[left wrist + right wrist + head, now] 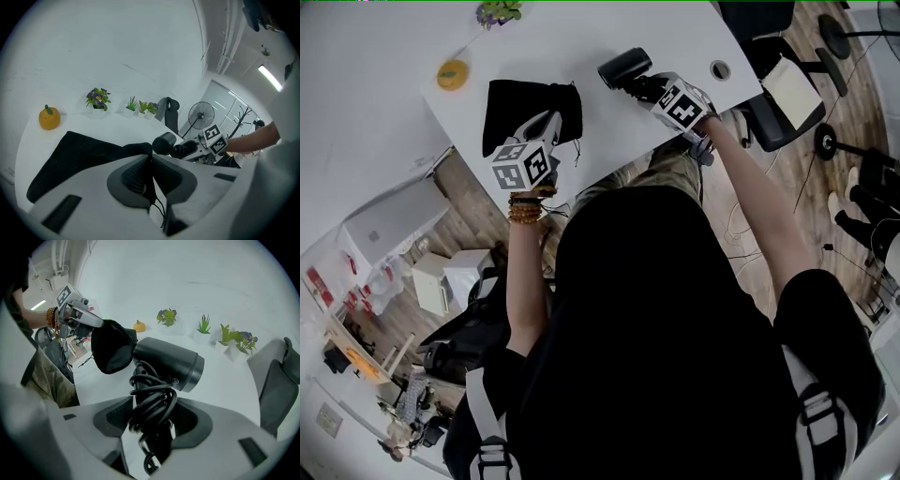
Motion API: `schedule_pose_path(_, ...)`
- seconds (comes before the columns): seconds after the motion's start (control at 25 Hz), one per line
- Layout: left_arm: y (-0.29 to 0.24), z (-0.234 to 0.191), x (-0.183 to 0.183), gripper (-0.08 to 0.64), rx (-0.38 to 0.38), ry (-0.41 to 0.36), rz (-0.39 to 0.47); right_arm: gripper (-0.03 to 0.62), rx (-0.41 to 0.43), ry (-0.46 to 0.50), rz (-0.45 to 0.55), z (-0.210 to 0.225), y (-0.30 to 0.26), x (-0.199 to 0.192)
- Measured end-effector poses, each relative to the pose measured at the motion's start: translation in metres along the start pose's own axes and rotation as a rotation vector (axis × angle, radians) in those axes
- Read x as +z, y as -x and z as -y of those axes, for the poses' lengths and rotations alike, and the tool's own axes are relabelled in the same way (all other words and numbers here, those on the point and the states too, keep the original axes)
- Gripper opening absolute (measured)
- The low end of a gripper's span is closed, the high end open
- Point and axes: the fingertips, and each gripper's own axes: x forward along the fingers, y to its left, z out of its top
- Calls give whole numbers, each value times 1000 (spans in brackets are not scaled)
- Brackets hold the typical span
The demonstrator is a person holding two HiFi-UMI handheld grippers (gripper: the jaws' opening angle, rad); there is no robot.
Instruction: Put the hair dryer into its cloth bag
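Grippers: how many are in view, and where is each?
2. The left gripper pinches the edge of the cloth bag; the right gripper holds the hair dryer by its cord-wrapped handle.

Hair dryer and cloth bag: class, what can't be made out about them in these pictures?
1. Cloth bag mouth: left gripper view, the left gripper covers it.
2. Hair dryer plug: right gripper view, lost in the coiled cord inside the right gripper.

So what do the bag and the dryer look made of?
The bag looks like soft matte black cloth: it droops and folds. The dryer is probably hard plastic, dark with a satin sheen on its barrel. Its cord looks rubbery, in glossy coils.
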Motion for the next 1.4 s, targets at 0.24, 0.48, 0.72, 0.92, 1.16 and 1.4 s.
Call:
schedule_pose_path(0.24,1,1,5,43,-11,4,21,267,-46,9,70,10,27,21)
schedule_pose_path(0.48,0,5,11,43,-19,-12,26,267,-57,75,85,16,44,33)
schedule_pose_path(0.72,-4,12,18,43,-41,-32,30,267,-23,158,85,5,48,36)
schedule_pose_path(0.92,-6,12,18,43,-53,-48,13,267,43,269,58,-14,39,38)
schedule_pose_path(1.16,-7,12,15,43,-51,-42,7,267,115,399,39,-43,30,42)
schedule_pose_path(1.4,-6,12,13,43,-47,-39,1,267,160,515,6,-69,16,41)
